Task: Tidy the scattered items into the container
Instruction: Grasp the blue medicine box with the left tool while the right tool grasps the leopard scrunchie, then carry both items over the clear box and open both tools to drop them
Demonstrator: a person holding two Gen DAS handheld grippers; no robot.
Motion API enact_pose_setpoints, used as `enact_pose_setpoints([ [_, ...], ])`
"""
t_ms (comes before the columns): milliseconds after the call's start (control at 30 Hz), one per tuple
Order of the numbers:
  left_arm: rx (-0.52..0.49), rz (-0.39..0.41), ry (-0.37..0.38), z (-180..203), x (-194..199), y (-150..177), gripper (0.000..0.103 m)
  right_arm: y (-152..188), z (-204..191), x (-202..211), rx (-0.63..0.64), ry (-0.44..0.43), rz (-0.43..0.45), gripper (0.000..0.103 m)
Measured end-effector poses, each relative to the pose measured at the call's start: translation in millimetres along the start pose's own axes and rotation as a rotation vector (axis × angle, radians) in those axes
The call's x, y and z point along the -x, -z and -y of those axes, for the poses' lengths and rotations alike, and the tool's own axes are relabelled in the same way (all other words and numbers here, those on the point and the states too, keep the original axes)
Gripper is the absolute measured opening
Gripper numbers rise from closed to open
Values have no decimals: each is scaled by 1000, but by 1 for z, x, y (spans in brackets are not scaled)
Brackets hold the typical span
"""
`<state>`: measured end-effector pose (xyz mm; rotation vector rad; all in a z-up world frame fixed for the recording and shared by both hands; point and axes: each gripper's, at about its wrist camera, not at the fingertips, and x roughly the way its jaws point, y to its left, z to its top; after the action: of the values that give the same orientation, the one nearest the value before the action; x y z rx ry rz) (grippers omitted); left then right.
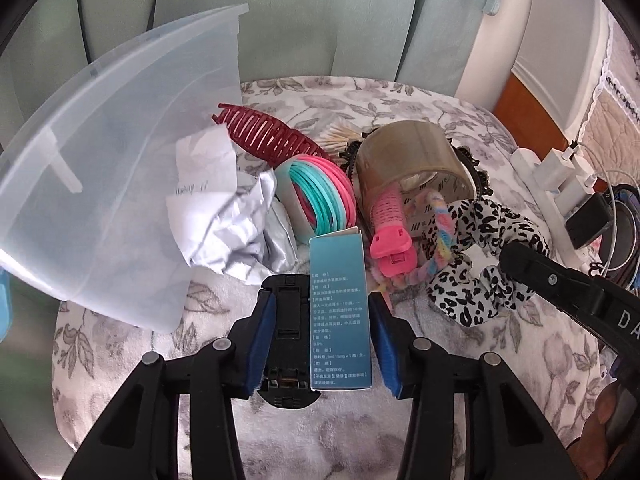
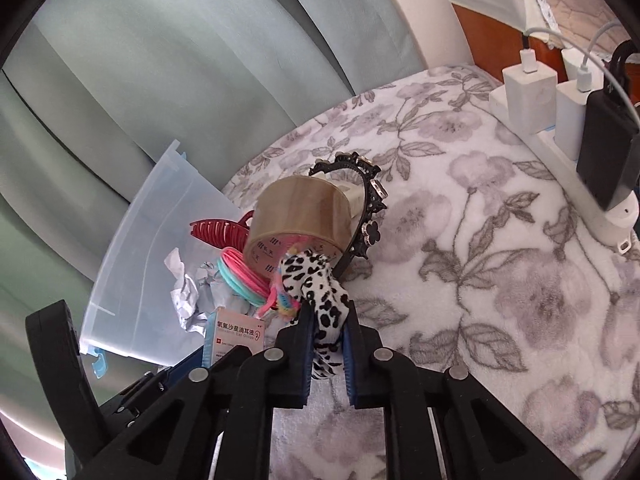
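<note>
Both claws are loaded, yet nothing has reached the translucent plastic container, which lies tipped on its side at the left of the left wrist view. The left claw grasps a teal printed carton and a black flat gadget together; the right claw is clenched on a leopard-print fabric scrunchie. Crumpled white paper sits at the container's mouth. The dark red hair claw-clip, pink-and-teal bangles, brown tape roll and pink clip wait on the floral blanket. There is open blanket at right, but a white power strip lines that edge.
</note>
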<state>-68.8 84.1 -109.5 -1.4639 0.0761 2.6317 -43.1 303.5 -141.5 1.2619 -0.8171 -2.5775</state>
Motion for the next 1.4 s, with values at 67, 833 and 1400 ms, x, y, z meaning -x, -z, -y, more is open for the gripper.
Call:
enact_pose_setpoints([
  [67,0,16,8,0,10,0,48,0,-4,10,4,4,14,13],
  [833,11,156,76,-11,91,1,48,-11,-34,98,5,-50,182,13],
  [1400,128,408,102,-74,182,-37,48,-41,-138,140,192,-162,281,13],
])
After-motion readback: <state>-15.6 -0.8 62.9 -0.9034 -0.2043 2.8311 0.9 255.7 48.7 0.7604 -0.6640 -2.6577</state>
